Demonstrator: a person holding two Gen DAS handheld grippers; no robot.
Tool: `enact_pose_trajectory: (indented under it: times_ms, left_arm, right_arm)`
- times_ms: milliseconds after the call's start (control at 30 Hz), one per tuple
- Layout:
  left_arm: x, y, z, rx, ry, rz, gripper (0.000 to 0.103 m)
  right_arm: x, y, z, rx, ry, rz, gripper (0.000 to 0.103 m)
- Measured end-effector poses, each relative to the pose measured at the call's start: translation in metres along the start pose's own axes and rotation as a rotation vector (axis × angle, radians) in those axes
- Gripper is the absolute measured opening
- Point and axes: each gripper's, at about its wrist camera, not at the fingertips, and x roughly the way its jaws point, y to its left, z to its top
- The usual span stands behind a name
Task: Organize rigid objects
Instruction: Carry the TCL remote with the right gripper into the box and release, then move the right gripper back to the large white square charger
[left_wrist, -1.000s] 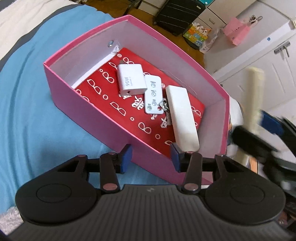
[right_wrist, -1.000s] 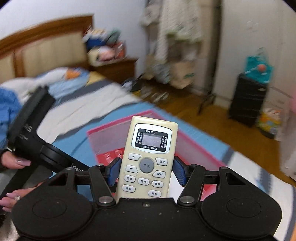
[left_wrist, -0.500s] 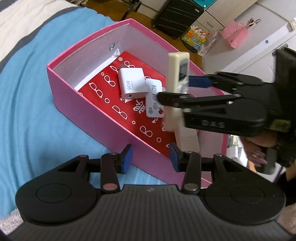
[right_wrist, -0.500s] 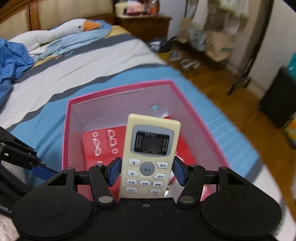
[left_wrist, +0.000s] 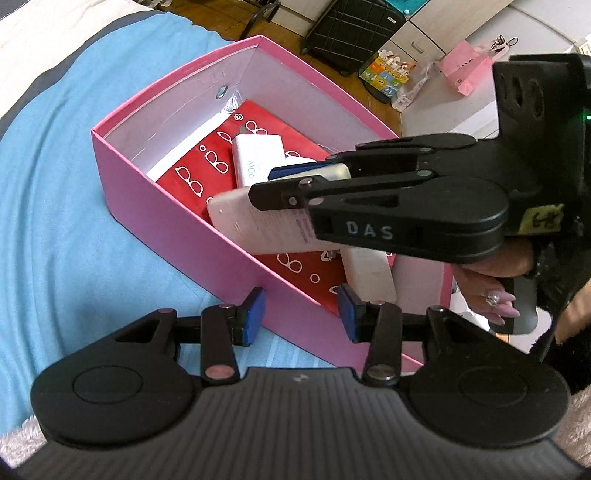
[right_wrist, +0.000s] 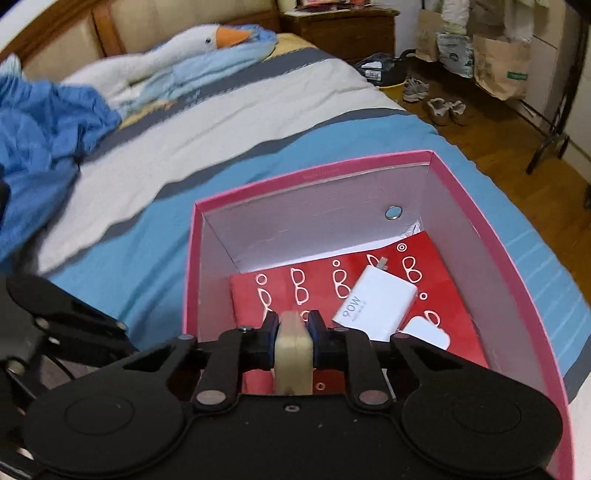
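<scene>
A pink box (left_wrist: 155, 206) lies on the blue bedspread, also in the right wrist view (right_wrist: 332, 170). Inside lie a red patterned sheet (right_wrist: 436, 317), a white 90W charger (left_wrist: 255, 162) (right_wrist: 373, 306), a smaller white device (right_wrist: 428, 330) and a long white block (left_wrist: 369, 273). My right gripper (right_wrist: 291, 334) is shut on a cream remote control (right_wrist: 291, 354), held edge-on over the box; its back shows in the left wrist view (left_wrist: 258, 225). My left gripper (left_wrist: 301, 314) is open and empty at the box's near wall.
A plush goose (right_wrist: 177, 55) and blue clothes (right_wrist: 44, 125) lie up the bed. A black suitcase (left_wrist: 351, 29), a pink bag (left_wrist: 469, 70), shoes (right_wrist: 439, 103) and paper bags (right_wrist: 498, 66) stand on the wooden floor beside the bed.
My right gripper has swung over the box and turned the remote from face-up to edge-on, lowering it into the box. My left gripper has barely moved.
</scene>
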Motion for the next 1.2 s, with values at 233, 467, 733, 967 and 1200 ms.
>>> enact_pose_trajectory:
  times_ms: [233,467,733,967,1200]
  left_arm:
    - [0.002,-0.001,0.000,0.001,-0.001,0.004,0.042]
    - [0.004,-0.001,0.001,0.005,-0.003,0.014,0.044]
    - [0.004,-0.001,0.000,0.008,-0.009,0.030,0.044]
    - [0.003,-0.007,-0.003,0.012,-0.020,0.060,0.044]
    - [0.002,-0.018,-0.006,0.042,-0.043,0.116,0.044]
  right_arm:
    - [0.003,-0.025,-0.014,0.401,0.040,-0.037,0.021]
    - [-0.009,-0.016,-0.032,0.529,-0.006,-0.189,0.042]
    - [-0.070,0.009,-0.060,0.432,-0.167,-0.279,0.051]
    - [-0.140,0.032,-0.098,0.360,-0.315,-0.330,0.056]
    - [-0.202,0.028,-0.159,0.345,-0.348,-0.458,0.064]
